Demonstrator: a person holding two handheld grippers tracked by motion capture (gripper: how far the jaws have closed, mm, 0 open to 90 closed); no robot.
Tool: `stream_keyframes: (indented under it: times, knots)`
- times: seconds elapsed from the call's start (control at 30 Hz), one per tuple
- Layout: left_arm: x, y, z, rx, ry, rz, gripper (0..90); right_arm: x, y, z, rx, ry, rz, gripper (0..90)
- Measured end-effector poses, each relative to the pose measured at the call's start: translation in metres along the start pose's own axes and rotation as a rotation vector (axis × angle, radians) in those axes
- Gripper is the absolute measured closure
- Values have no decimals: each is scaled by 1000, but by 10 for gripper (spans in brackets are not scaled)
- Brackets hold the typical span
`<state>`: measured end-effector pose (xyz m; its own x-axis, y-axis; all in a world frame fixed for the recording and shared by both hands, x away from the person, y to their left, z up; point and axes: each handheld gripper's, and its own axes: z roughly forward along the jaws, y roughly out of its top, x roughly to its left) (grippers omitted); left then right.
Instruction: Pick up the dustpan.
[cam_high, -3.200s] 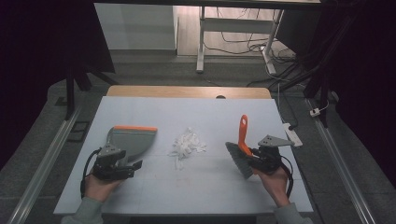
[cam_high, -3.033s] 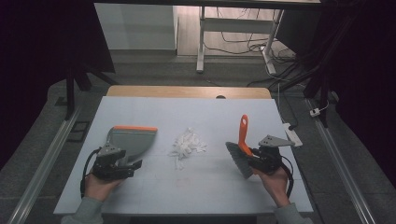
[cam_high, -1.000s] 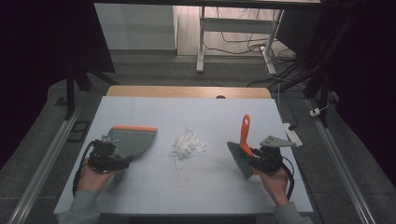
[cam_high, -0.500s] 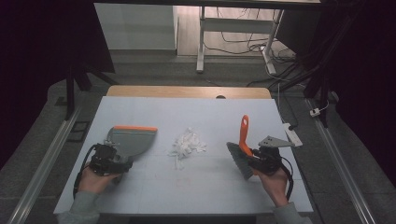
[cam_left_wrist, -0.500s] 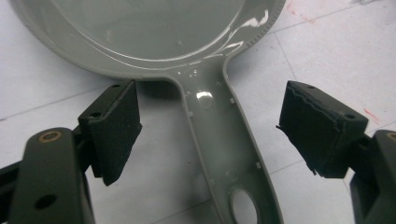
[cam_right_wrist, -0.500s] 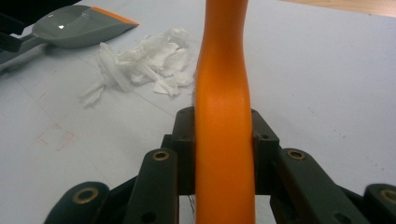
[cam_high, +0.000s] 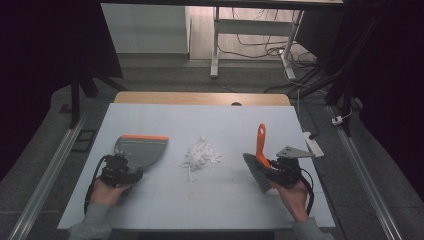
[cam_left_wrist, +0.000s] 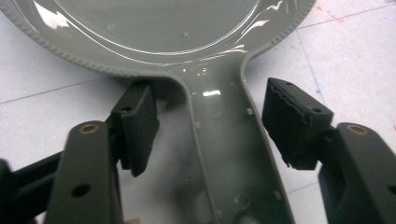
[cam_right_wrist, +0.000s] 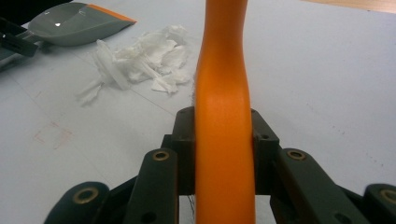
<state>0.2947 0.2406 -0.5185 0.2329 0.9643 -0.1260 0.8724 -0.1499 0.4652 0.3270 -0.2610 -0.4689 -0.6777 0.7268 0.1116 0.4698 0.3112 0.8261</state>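
— What changed on the table (cam_high: 150, 210)?

— At lower left of the high view, the left gripper (cam_high: 119, 173) had come down over the grey dustpan (cam_high: 141, 150); its jaws had just been closing, the handle (cam_left_wrist: 229, 140) between them, pads not yet pressing.

— And the right gripper (cam_high: 280, 172)?

— Unmoved at lower right, pinching the orange brush (cam_high: 260, 150). The paper scraps (cam_high: 200, 157) lay mid-frame, unswept; sweeping looked close.

Tool (cam_right_wrist: 223, 154) around orange brush handle (cam_right_wrist: 223, 93)
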Motion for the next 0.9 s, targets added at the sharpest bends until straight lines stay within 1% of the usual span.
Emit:
stream_keyframes:
  times: [0.1, 0.17, 0.33, 0.43, 0.5, 0.67, 0.9]
  knots:
    - [3, 1, 3, 6, -9, -19, 410, 0, 0, 0, 2, -3, 2, 702]
    - [5, 2, 5, 5, -20, -28, 416, 0, 0, 0, 3, -4, 3, 701]
    - [6, 3, 6, -5, -43, -38, 507, 0, -1, 1, 5, -6, 5, 701]
    - [7, 4, 7, -12, -41, -45, 581, 0, -1, 1, 6, -7, 6, 701]
    - [9, 3, 7, -10, -39, -51, 604, 0, -1, 1, 7, -7, 6, 701]
    - [15, 3, 5, -29, -43, -70, 615, 0, -1, 1, 9, -8, 5, 702]
    - [18, 2, 1, -57, -48, -72, 618, -1, -1, 1, 9, -10, 7, 702]
